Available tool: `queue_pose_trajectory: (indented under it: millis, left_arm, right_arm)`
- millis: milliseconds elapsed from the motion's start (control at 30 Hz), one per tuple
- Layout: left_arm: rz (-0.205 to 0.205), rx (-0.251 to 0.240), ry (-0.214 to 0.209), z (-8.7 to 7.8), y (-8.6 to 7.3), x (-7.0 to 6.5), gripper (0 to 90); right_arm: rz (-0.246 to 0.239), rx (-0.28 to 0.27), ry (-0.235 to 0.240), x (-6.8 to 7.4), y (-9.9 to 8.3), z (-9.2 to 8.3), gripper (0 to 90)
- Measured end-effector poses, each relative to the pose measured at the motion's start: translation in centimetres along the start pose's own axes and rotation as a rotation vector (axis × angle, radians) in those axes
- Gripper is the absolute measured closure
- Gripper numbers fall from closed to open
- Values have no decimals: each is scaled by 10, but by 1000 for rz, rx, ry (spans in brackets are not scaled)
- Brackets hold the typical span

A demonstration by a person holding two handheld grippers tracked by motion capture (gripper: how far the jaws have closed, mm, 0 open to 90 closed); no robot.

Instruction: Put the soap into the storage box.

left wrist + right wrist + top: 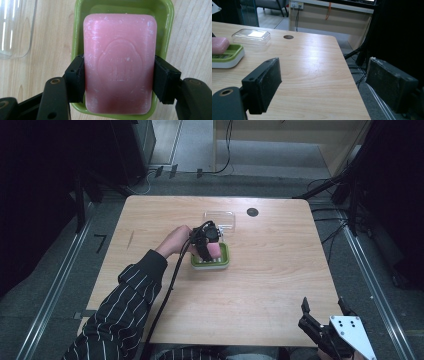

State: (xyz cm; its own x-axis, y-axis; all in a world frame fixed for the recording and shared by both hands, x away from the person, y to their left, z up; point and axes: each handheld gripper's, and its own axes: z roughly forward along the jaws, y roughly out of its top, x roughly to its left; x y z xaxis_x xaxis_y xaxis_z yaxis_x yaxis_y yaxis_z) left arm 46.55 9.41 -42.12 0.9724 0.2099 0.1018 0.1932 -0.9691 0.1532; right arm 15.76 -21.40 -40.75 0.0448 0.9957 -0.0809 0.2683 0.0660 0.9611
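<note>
The left hand-held gripper (119,82) is clamped on a pink rectangular bar of soap (119,62) with an oval stamp pressed into its top face. Its two black pads press flat against the bar's long sides, one on each side. The soap sits directly over a lime-green plastic soap dish (165,15) with rounded corners, whose rim shows around the far end and along both sides of the bar; whether the bar already rests on the dish floor cannot be told. In the high view the same dish (224,261) stands near the middle of the light wooden bench (270,285), with the left hand (175,241) and the left hand-held gripper (207,247) above it, the forearm in a dark sleeve with thin white stripes (125,305).

Just behind the dish lies a clear plastic lid (219,218) (flat on the bench, apart from the dish), and beside that a small dark round hole in the benchtop (252,212).

The right hand-held gripper (325,312) hangs at the near right corner of the bench, well apart from the dish. Its jaws stand wide with nothing between them, as the right gripper view shows (322,85).
</note>
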Motion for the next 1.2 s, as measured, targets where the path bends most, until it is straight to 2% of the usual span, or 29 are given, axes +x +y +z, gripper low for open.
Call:
queue_pose_trajectory:
  millis: [233, 533, 1200]
  left_arm:
    - [29, 9, 10, 9, 1, -1, 385]
    - [36, -2, 9, 11, 1, -1, 384]
    - [11, -10, 2, 16, -2, 3, 375]
  right_arm:
    - [-1, -2, 0, 0, 0, 0, 127]
    - [0, -1, 0, 0, 0, 0, 127]
    - [-1, -2, 1, 0, 0, 0, 127]
